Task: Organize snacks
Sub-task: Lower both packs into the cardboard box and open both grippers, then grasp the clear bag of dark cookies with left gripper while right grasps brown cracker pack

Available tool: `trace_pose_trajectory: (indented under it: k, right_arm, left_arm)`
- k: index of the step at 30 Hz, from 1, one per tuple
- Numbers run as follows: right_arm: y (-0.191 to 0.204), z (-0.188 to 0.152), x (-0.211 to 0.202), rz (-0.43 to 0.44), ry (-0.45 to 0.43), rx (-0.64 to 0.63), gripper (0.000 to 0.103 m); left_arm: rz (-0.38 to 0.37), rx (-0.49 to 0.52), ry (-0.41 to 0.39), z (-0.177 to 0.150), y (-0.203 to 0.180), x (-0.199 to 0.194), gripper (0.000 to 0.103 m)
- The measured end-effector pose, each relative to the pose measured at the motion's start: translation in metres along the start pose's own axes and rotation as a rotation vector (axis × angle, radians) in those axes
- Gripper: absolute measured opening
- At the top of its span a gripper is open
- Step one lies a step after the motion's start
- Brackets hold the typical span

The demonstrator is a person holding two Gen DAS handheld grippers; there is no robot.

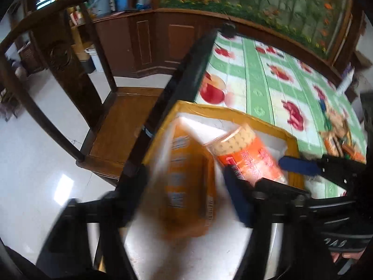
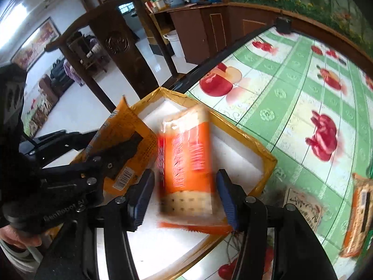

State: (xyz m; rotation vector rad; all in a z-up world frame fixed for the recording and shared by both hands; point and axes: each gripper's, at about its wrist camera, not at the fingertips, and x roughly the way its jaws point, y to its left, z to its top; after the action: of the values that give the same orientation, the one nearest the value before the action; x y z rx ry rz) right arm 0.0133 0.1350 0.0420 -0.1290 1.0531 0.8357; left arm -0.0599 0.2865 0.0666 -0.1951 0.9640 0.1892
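While both packets hang blurred between parted pads over the foam box (image 2: pixel 268 161), the left gripper (image 1: pixel 186 200) releasing the yellow packet (image 1: pixel 186 186) and the right gripper (image 2: pixel 184 193) the orange cracker pack (image 2: pixel 186 156), either may land askew and jam the other.

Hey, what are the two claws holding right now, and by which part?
Nothing, it seems. The orange cracker packet sits untouched inside the right claw, gaps both sides; the yellow packet is loose inside the open left claw.
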Motion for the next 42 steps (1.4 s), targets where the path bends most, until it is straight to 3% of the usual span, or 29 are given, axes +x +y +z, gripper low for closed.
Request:
trace_pose_trajectory:
  k: [10, 17, 28, 35, 42]
  right_arm:
    - [-0.019, -0.016, -0.056, -0.079, -0.095, 0.003, 0.063]
    - [-0.066, -0.039, -0.084, -0.166, -0.100, 0.072, 0.067]
    - [-0.123, -0.086, -0.126, -0.210, -0.114, 0.161, 0.067]
    - [-0.153, -0.110, -0.148, -0.199, -0.149, 0.222, 0.068]
    - [-0.171, -0.125, -0.163, -0.163, -0.174, 0.239, 0.070]
  left_arm:
    - [-0.016, 0.020, -0.037, -0.004, -0.017, -0.024, 0.082]
    - [-0.114, 0.080, -0.017, 0.000, -0.070, -0.028, 0.084]
    - [-0.168, 0.128, 0.052, -0.003, -0.144, -0.018, 0.085]
    - [-0.196, 0.050, 0.098, -0.015, -0.184, -0.016, 0.085]
    - [-0.148, -0.080, 0.106, -0.020, -0.205, -0.002, 0.085]
